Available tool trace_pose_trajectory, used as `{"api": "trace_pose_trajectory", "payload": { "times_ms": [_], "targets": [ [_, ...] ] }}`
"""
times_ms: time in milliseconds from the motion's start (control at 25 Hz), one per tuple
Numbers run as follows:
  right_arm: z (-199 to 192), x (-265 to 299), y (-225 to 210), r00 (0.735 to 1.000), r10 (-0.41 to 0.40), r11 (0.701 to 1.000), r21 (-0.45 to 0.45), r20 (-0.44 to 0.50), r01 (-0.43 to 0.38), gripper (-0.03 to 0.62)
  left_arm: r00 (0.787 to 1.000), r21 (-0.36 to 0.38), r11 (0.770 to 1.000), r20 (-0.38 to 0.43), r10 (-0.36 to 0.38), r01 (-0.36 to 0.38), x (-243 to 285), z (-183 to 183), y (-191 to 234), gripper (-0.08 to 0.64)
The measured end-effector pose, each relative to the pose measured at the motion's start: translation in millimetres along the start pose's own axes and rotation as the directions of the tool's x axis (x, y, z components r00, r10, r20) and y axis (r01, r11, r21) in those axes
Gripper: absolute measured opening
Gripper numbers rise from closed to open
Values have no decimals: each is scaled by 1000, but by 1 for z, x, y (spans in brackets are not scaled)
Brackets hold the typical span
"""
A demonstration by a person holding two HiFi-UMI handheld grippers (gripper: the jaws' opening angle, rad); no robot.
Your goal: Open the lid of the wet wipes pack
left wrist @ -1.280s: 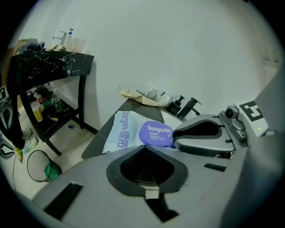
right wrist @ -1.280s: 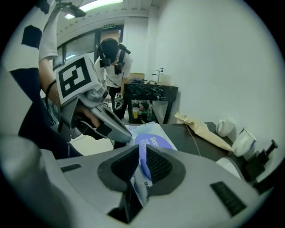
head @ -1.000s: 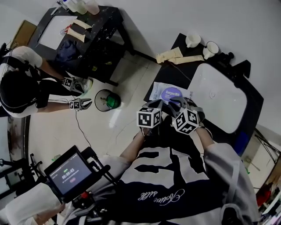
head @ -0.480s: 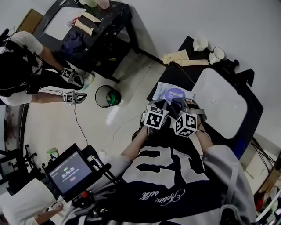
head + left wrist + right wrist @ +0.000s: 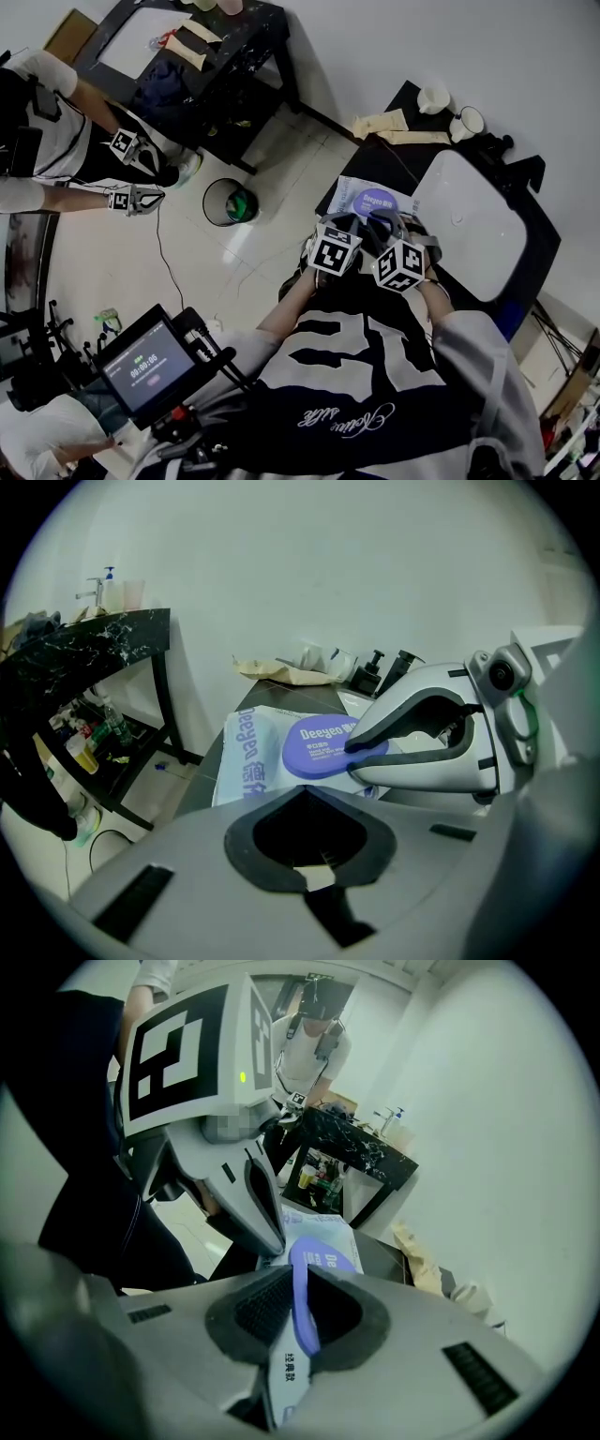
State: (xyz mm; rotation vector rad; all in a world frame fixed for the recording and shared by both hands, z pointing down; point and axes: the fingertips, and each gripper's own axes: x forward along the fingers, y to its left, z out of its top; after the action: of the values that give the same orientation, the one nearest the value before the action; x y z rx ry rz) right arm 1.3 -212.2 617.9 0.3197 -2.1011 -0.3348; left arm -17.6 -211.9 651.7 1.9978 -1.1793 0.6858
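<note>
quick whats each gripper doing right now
left gripper: closed, apparently pinching the near edge of the wipes pack
right gripper: closed on the rim of the purple lid

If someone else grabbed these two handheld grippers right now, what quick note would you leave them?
Right gripper: fingers shut on the edge of the purple lid.
Left gripper: fingers seem to pinch the near edge of the wet wipes pack, steadying it.
The pack lies flat on the black table, beside the white basin.
Done: both grips set.
Left: the lid does not look lifted yet; swing it up, probably while holding the pack down.
</note>
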Motion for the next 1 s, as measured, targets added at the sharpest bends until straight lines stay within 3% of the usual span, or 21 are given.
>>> {"api": "trace_pose_trajectory", "payload": {
  "times_ms": [160,400,760,1000],
  "targets": [
    [6,-5,-6,999,-17,999,31,44,16,44,1000,2,1000,-11,-4,4,-2,1,-1,-2],
    [34,-26,-57,975,-147,974,199,167,113,44,1000,17,1000,-7,0,0,-2,0,-1,-2],
    [19,-8,-125,959,-248,921,342,140,189,43,1000,15,1000,-13,-7,7,-1,1,0,-2],
    [-6,26,-144,974,-216,902,395,62,175,43,1000,17,1000,-1,-13,13,-1,2,0,-2]
  ]
}}
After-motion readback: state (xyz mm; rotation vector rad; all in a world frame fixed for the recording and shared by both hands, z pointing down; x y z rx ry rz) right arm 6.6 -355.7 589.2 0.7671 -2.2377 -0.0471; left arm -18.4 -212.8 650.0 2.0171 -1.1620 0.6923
